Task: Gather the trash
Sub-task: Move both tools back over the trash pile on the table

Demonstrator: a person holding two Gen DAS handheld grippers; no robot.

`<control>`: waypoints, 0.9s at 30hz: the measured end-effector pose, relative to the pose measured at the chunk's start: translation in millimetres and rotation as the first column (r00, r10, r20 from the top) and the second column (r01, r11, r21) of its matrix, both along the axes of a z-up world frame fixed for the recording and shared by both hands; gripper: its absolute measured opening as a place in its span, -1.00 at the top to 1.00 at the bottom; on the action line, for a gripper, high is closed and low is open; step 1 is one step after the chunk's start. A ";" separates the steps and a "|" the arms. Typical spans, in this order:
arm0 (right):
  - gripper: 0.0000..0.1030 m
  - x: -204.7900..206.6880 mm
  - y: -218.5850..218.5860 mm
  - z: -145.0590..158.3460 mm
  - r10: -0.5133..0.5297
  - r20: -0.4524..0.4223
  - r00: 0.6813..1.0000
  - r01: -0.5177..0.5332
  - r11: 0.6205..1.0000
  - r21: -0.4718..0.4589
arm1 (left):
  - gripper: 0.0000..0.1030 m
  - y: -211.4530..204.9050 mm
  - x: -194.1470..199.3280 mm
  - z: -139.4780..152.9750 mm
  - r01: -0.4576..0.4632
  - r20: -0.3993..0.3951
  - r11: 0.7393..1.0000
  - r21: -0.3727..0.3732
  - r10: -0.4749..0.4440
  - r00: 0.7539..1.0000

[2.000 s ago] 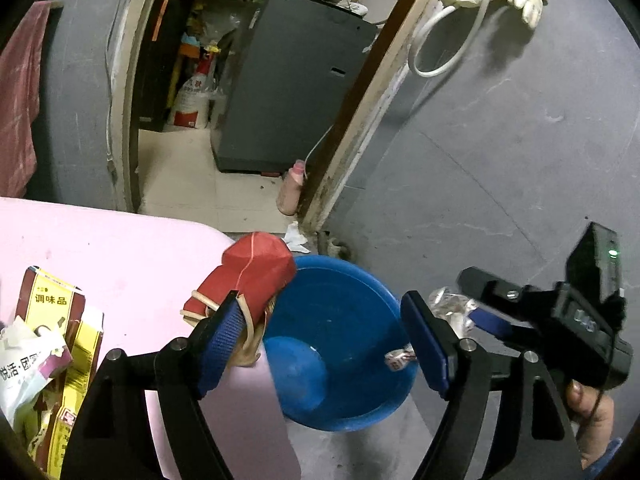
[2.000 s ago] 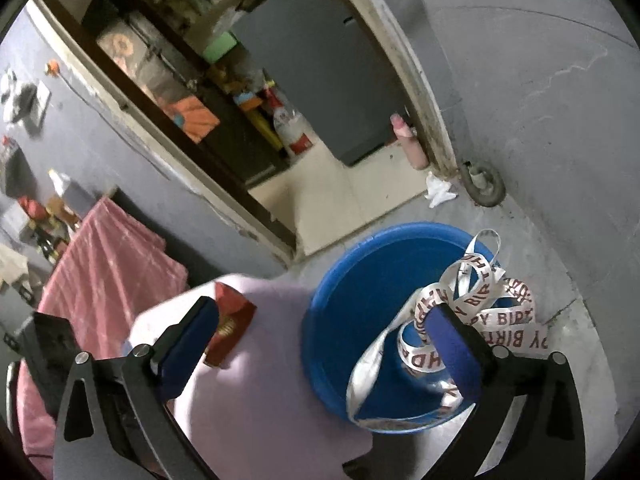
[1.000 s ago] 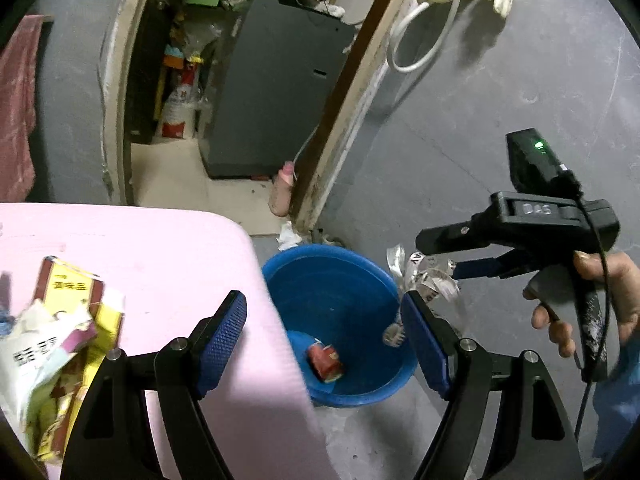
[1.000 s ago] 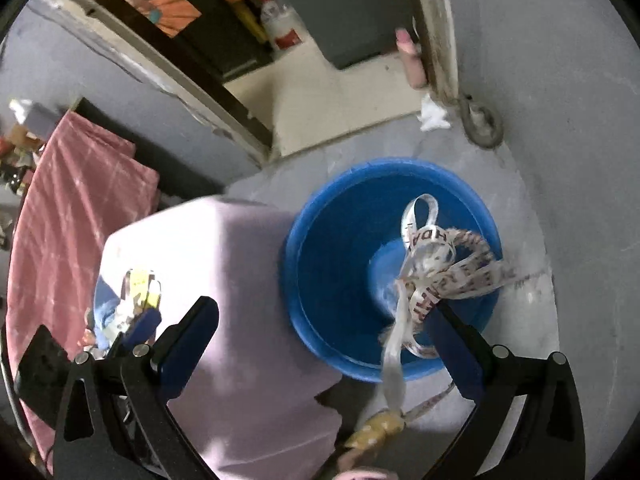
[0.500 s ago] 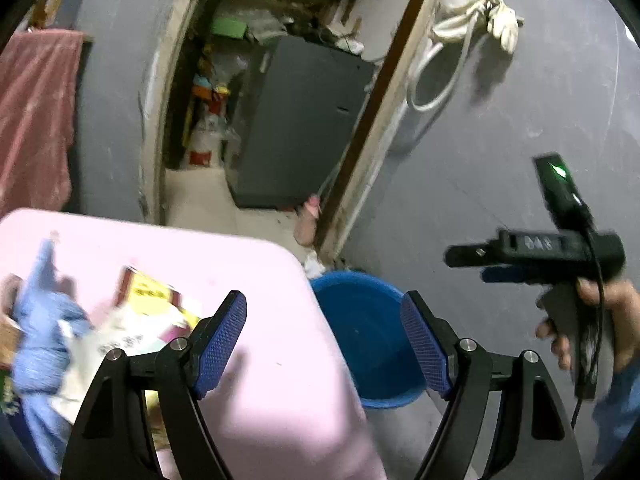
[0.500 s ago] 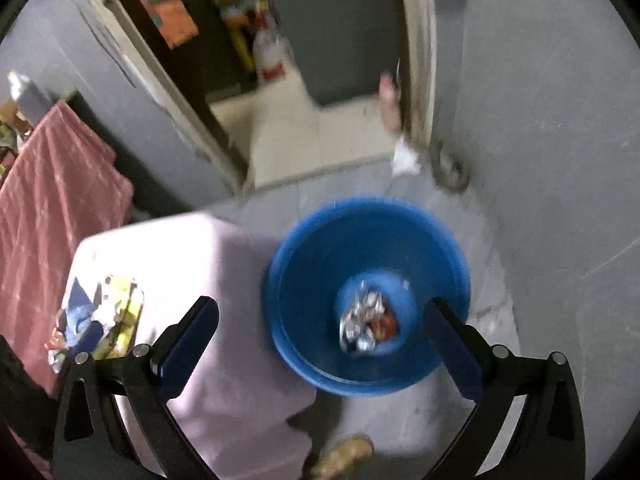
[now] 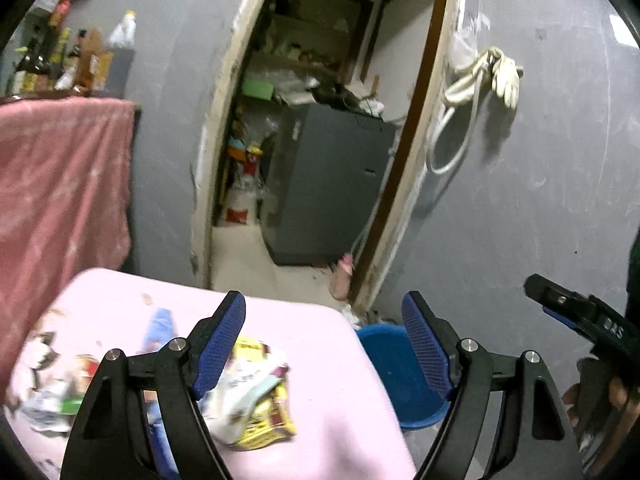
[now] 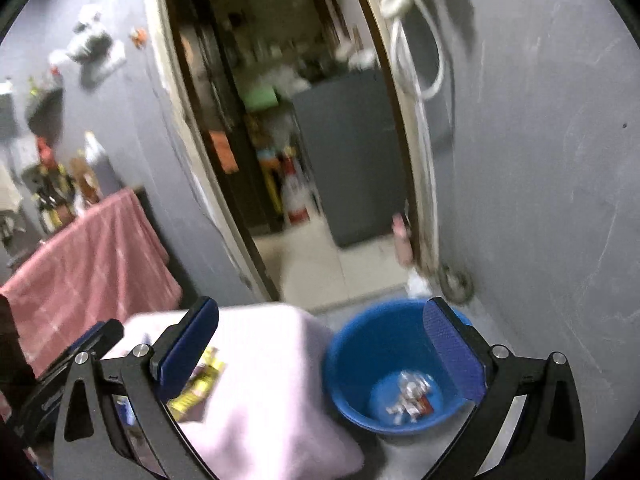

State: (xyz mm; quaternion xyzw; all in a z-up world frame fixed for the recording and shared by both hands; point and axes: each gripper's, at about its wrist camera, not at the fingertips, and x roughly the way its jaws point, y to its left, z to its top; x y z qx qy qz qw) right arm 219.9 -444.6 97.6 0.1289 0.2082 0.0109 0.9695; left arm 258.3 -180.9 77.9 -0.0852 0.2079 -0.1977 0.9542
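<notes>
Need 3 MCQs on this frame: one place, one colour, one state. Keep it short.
1. Where does the tub stand?
A. on the floor beside the pink table
B. on the table
C. inside the doorway

2. What colour is the tub?
A. red
B. blue
C. green

3. How is the right gripper?
A. shut on a ribbon
B. shut on a packet
C. open, holding nothing

Answers:
1 A: the tub sits below the table's edge on the grey floor.
2 B: its wall and rim are blue.
3 C: the pads stand wide apart with nothing between them; the discarded scraps lie in the tub.
</notes>
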 end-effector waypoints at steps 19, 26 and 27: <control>-1.00 -76.8 144.3 -8.9 0.115 0.307 0.945 -0.080 0.989 -0.124 | -0.89 150.1 -79.4 -8.5 -0.254 0.090 0.967 0.027 0.250 0.964; -1.00 -70.8 190.9 -41.6 0.211 0.210 0.955 -0.175 0.968 -0.180 | -0.90 192.5 -88.2 -45.9 -0.324 0.027 0.946 0.033 0.323 0.946; -1.00 -69.0 194.2 -46.5 0.225 0.189 0.956 -0.189 0.964 -0.188 | -0.90 197.0 -87.3 -51.6 -0.329 0.015 0.944 0.037 0.329 0.944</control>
